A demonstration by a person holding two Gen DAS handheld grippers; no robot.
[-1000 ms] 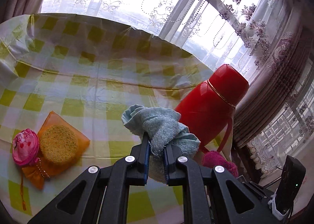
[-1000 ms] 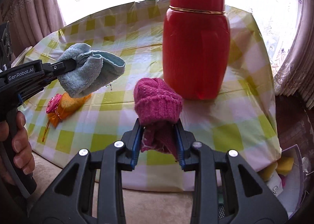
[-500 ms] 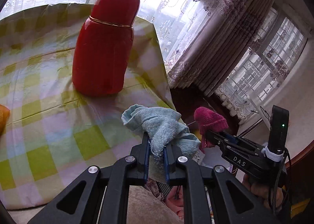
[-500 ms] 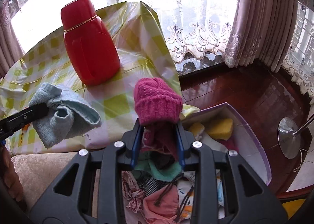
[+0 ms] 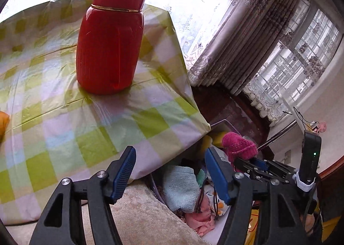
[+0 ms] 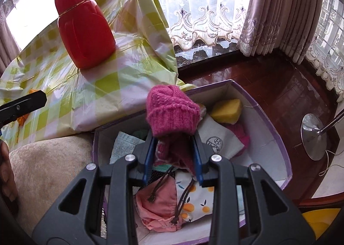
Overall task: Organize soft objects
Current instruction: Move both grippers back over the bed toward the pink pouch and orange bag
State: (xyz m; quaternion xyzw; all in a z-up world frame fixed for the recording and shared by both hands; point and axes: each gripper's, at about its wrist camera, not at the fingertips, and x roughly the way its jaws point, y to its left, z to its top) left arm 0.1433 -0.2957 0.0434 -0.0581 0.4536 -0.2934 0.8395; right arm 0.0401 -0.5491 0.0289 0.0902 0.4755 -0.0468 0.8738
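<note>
My left gripper is open and empty above the box. The light blue towel lies in the box below it, and shows in the right wrist view at the box's left end. My right gripper is shut on a pink knitted hat and holds it over the purple-edged white box. The hat and right gripper also show in the left wrist view. The box holds several soft things: a pink pouch, a yellow sponge, patterned cloth.
A red flask stands on the table with the green checked cloth, left of the box. A beige cushion lies beside the box. A lamp base stands on the dark wood floor at the right.
My left gripper has opened and the blue towel has dropped into the box. Both grippers have swung further right from the table, over the box. The right one still holds the pink hat.
</note>
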